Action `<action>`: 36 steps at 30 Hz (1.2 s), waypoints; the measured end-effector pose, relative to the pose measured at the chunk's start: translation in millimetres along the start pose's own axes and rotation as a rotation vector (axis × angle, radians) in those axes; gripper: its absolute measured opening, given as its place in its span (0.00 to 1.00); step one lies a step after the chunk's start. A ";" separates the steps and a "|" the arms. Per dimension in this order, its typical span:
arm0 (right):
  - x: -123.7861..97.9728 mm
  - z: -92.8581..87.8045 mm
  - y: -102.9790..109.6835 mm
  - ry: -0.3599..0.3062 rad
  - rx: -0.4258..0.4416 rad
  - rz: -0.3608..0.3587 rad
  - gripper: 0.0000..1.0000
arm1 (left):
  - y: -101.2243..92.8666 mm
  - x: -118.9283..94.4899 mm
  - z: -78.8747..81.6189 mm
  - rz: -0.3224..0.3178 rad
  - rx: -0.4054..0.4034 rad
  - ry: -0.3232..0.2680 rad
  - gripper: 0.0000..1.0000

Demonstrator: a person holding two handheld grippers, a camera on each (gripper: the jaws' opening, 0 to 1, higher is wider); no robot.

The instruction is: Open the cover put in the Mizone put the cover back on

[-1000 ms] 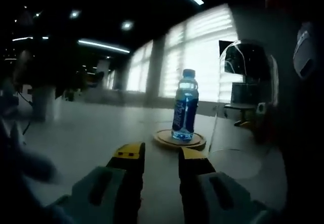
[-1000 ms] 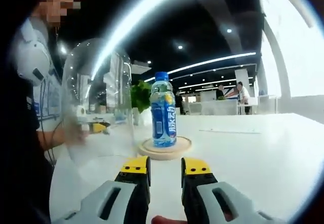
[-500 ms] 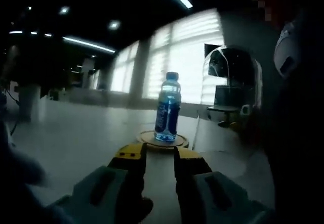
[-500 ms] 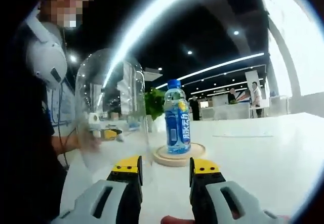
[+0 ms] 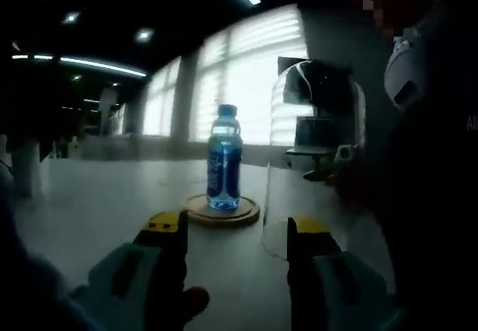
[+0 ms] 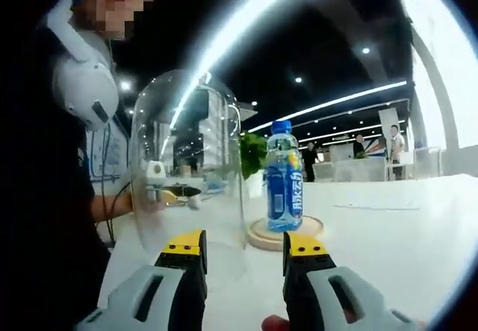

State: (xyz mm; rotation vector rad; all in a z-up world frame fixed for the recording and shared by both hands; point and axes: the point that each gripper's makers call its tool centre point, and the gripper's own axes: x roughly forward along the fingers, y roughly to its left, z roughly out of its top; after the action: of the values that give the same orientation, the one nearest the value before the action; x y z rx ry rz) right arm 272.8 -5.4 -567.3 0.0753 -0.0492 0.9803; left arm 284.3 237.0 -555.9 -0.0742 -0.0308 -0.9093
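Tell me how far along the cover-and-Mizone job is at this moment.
Done: the glass cover is off and stands on the table beside the wooden base, and the Mizone bottle stands upright on that base. In hand: nothing; the left claw and right claw are both open, pointed towards the bottle and cover. Left: grasp the cover and set it back over the bottle.

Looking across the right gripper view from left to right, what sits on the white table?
Clear glass dome cover → green plant behind it → blue Mizone bottle standing on its round wooden base. Low in the picture, the right gripper has its jaws apart, holding nothing.
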 end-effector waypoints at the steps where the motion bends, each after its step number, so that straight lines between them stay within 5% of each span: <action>1: -0.2 0.3 0.5 -0.003 0.004 0.002 0.33 | 0.4 1.4 -1.0 0.005 0.007 0.003 0.42; 6: -2.1 11.6 5.6 -0.041 0.051 0.040 0.30 | -2.4 0.8 1.3 -0.013 -0.032 -0.016 0.23; 11: -5.4 21.4 16.5 -0.047 0.013 0.114 0.32 | -10.6 3.8 2.1 -0.051 0.015 0.022 0.40; 18: 0.2 26.1 26.5 -0.032 -0.028 0.181 0.38 | -30.3 11.8 7.2 -0.166 0.020 0.057 0.44; 23: -0.1 29.5 34.9 -0.041 -0.007 0.251 0.47 | -36.7 15.6 2.2 -0.226 0.011 0.094 0.58; 36: 9.9 34.0 25.9 -0.042 -0.015 0.256 0.48 | -49.5 29.4 1.7 -0.315 0.022 0.102 0.55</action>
State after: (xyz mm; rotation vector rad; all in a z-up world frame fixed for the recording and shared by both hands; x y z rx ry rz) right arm 256.6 14.2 -531.6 0.0772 -0.1072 1.2338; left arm 263.3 183.7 -549.9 -0.0021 0.0432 -1.2262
